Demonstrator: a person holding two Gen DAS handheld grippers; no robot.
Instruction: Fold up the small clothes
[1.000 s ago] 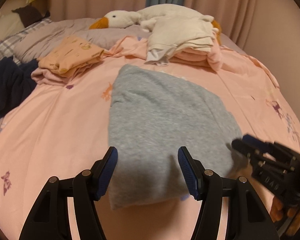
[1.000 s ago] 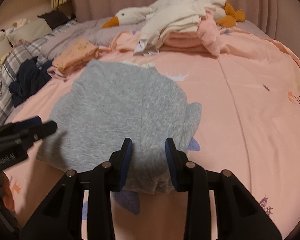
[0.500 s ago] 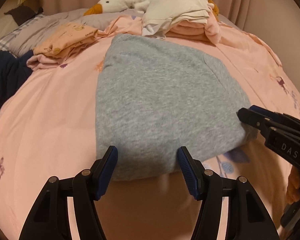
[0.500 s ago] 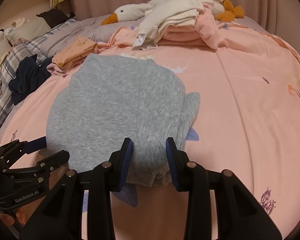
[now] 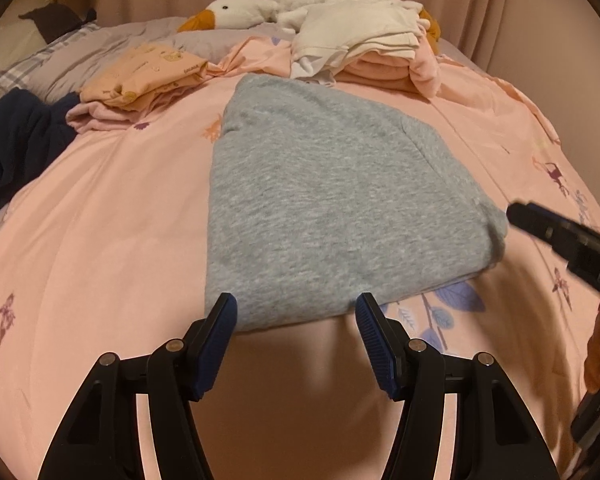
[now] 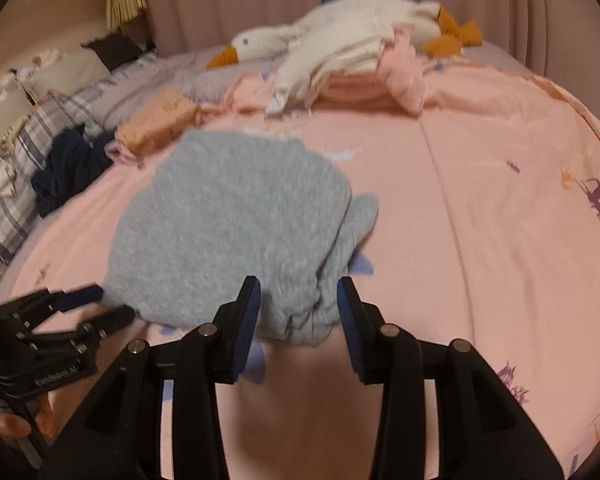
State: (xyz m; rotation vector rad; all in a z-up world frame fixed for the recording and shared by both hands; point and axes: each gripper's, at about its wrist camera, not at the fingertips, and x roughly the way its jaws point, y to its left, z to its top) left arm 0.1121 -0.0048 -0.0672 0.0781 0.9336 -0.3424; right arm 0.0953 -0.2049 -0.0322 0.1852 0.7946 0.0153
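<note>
A folded grey garment [image 5: 332,208] lies flat on the pink bedsheet [image 5: 100,240]. My left gripper [image 5: 296,312] stands open at its near edge, and the hem lies between the fingertips without the pads pressing it. In the right wrist view the grey garment [image 6: 236,232] has a bunched near corner sitting between the fingers of my right gripper [image 6: 298,296], whose jaws are opening; the pads stand off the cloth. The right gripper [image 5: 560,240] shows at the garment's right corner in the left wrist view. The left gripper [image 6: 80,312] shows at the lower left.
Behind the garment lie a folded peach garment [image 5: 144,76], a stack of cream and pink clothes [image 5: 364,52] and a plush goose [image 5: 236,12]. A dark blue garment [image 5: 16,148] is heaped at the left by plaid pillows [image 6: 40,136]. Curtains hang behind the bed.
The right gripper's jaws have widened around the bunched corner. The left gripper has drawn back, so the garment's near edge now sits at its fingertips instead of deep between the fingers.
</note>
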